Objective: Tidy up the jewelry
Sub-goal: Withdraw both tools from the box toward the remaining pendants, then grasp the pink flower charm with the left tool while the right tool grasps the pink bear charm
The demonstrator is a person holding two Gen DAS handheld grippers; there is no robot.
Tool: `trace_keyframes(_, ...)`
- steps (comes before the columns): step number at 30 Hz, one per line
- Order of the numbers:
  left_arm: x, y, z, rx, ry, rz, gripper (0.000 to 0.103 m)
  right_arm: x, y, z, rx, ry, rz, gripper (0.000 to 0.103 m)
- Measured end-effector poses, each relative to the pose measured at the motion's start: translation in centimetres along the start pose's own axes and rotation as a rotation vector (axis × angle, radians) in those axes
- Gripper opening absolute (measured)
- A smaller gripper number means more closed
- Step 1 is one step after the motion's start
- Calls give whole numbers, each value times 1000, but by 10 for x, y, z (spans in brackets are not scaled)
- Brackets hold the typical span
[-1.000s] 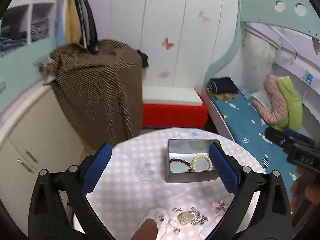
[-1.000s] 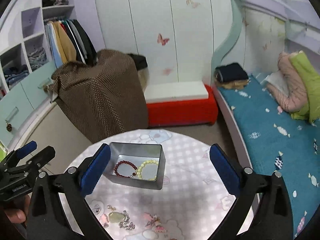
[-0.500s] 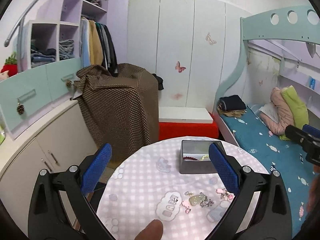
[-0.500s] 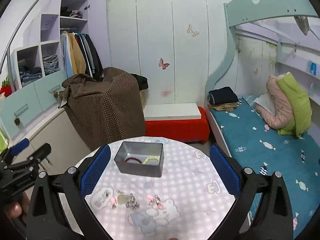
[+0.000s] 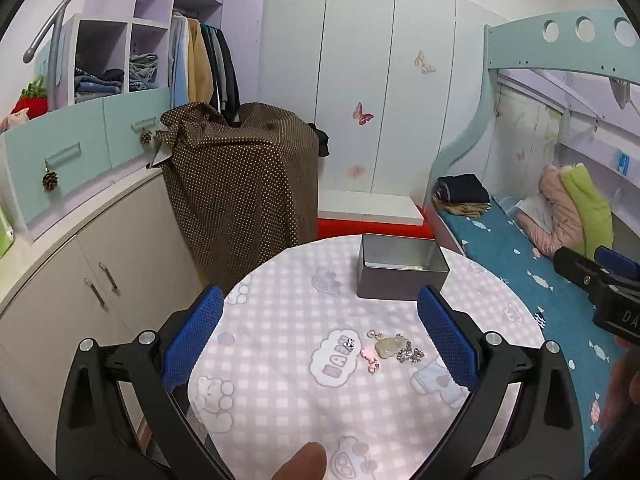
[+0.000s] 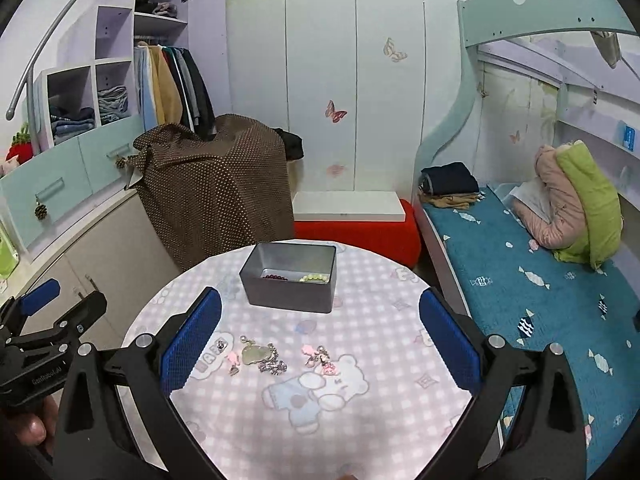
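A: What lies between the right gripper (image 6: 320,340) fingers?

B: Nothing is held; the blue pads (image 6: 192,336) stand wide apart above the round table (image 6: 380,420). Loose charms (image 6: 260,356) lie just ahead of the left pad, with a pink cluster (image 6: 320,358) beside them.

A: And farther ahead?

B: A grey metal tin (image 6: 290,280), with a dark red bracelet (image 6: 274,277) and a pale green one (image 6: 315,278) inside. The left gripper (image 6: 48,316) sits off to the left, its fingers parted.

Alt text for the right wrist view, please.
The right gripper, jaws wide open and empty, hangs above a round checked table with small jewelry pieces scattered before a grey metal tin holding two bead bracelets.
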State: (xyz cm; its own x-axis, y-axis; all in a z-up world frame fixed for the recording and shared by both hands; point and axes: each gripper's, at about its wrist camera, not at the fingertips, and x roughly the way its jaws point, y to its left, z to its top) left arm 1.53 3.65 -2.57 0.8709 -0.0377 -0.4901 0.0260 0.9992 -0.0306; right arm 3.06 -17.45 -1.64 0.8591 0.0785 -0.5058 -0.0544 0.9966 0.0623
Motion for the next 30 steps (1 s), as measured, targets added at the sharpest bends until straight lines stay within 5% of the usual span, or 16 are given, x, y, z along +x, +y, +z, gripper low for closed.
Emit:
trace_keyframes(8,10,-7,-8,17,24,7,98,14,0,-12,-25,41,-11,95)
trace_keyframes(30,159,-29,-97,28,402,-96,96,116,-29,-81,-52,345,-47,95)
